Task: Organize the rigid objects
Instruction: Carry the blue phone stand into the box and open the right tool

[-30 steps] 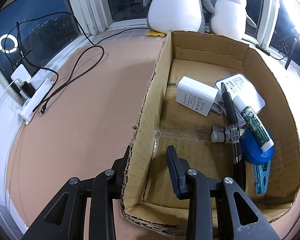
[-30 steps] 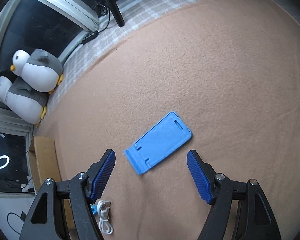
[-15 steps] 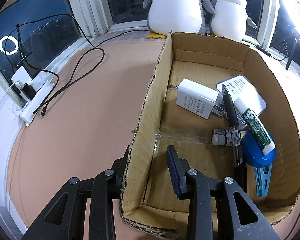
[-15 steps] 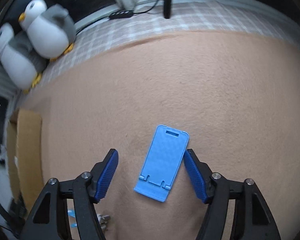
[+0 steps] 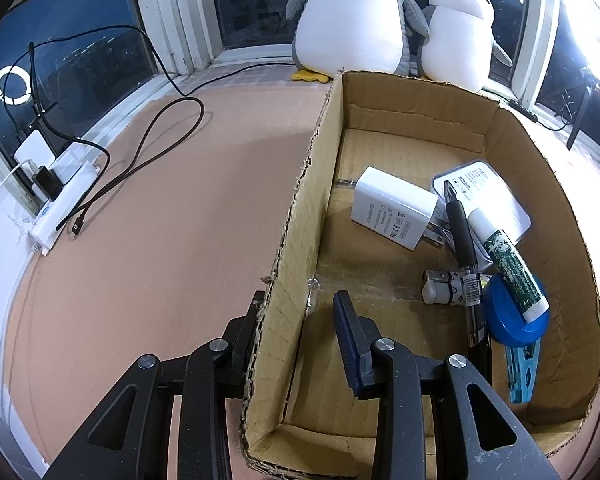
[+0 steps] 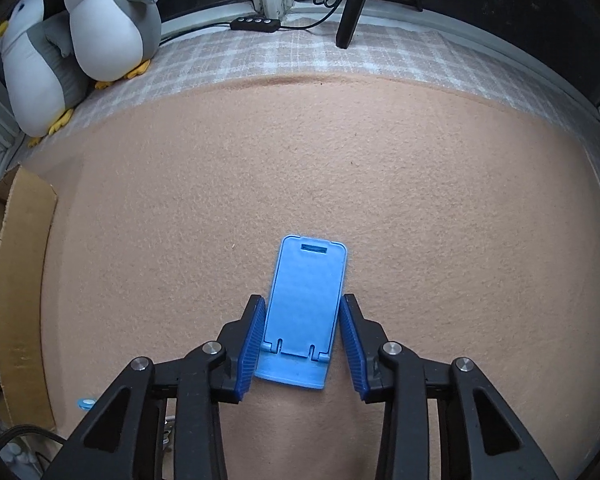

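In the left wrist view, at 9 o'clock, a white power strip [image 5: 62,204] lies by the window with a black cable [image 5: 148,148] looping over the pink worktop [image 5: 160,240]. The left tongs [image 5: 300,332] straddle the near wall of the cardboard box [image 5: 296,240], one finger outside and one inside. The gap between them looks wider than the wall, so I cannot tell if they really pinch it.

Inside the box, toward 3 o'clock, lie a white charger [image 5: 392,208], a black pen [image 5: 464,248], a white and green tube [image 5: 508,264], a blue round lid [image 5: 516,316] and a flat white pack [image 5: 488,196]. The charger and the pack carry small print, but it is too small to read. The tube has a green pattern and no brand that I can read.

In the right wrist view, the box edge shows at 9 o'clock. The right tongs [image 6: 302,340] are narrowed around the blue phone stand [image 6: 306,304], which lies flat on the worktop at 6 o'clock. The left pad touches its edge or nearly so, and a thin gap shows at the right pad.

I think the risk is here: the stand is thin and flat, so the pads may ride over its edges or tilt it when they close, and it may slip out during lifting. Also, if the left tongs pull the wall, the box may shift.
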Action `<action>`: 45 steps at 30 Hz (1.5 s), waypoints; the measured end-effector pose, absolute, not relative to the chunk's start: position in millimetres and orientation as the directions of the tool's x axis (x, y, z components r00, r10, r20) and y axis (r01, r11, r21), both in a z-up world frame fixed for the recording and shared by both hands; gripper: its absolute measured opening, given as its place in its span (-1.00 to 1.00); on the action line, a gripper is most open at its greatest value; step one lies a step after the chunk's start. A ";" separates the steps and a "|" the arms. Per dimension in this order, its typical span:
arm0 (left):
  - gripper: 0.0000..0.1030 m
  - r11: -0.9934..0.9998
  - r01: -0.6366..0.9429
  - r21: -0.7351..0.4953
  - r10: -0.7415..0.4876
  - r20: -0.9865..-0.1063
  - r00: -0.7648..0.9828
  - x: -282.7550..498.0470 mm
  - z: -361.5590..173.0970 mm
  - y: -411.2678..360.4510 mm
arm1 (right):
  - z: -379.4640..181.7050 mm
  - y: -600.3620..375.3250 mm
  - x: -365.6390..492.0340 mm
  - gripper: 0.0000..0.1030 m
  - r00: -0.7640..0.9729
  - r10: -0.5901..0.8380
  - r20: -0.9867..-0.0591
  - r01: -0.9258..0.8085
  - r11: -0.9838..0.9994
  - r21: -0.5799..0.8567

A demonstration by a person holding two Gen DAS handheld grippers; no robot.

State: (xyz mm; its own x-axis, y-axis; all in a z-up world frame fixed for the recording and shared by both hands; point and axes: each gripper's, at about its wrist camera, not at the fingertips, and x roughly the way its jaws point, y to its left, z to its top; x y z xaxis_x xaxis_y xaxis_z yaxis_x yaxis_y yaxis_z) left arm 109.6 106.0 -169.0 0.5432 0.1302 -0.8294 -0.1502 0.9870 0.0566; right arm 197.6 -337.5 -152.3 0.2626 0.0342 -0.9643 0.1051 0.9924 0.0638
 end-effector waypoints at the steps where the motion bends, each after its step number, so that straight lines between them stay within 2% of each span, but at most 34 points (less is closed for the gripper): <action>1: -0.31 0.987 -0.149 0.055 0.129 -0.830 0.543 109.8 -169.1 106.7 | -151.4 -339.3 196.7 -0.34 0.270 0.048 -0.962 0.114 0.990 0.081; 5: -0.31 0.988 -0.146 0.057 0.129 -0.831 0.542 111.7 -169.2 107.0 | -142.6 -337.0 189.9 -0.34 0.297 0.077 -0.952 0.126 0.985 0.119; 13: -0.31 0.987 -0.149 0.066 0.138 -0.827 0.545 110.9 -169.5 104.8 | -111.3 -301.8 190.8 -0.35 0.366 0.137 -0.921 0.041 0.986 0.163; 25: -0.31 0.986 -0.154 0.067 0.141 -0.827 0.544 109.8 -169.0 103.0 | -52.9 -204.6 198.4 -0.35 0.425 0.303 -0.853 -0.188 0.951 0.244; 33: -0.31 0.986 -0.155 0.055 0.132 -0.828 0.545 110.1 -168.7 105.8 | -51.2 -130.1 206.5 -0.35 0.392 0.370 -0.842 -0.323 0.913 0.251; 45: -0.31 0.987 -0.155 0.037 0.117 -0.827 0.549 109.2 -169.6 109.0 | -59.5 -63.9 209.3 -0.33 0.365 0.372 -0.853 -0.433 0.879 0.198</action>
State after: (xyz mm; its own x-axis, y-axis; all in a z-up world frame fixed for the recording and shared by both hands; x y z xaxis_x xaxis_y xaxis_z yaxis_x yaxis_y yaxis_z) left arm 109.2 109.0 -169.7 0.5493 0.1169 -0.8274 -0.1548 0.9873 0.0367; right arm 209.3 -63.9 -59.5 0.3654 0.3717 -0.8534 -0.4329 0.8795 0.1977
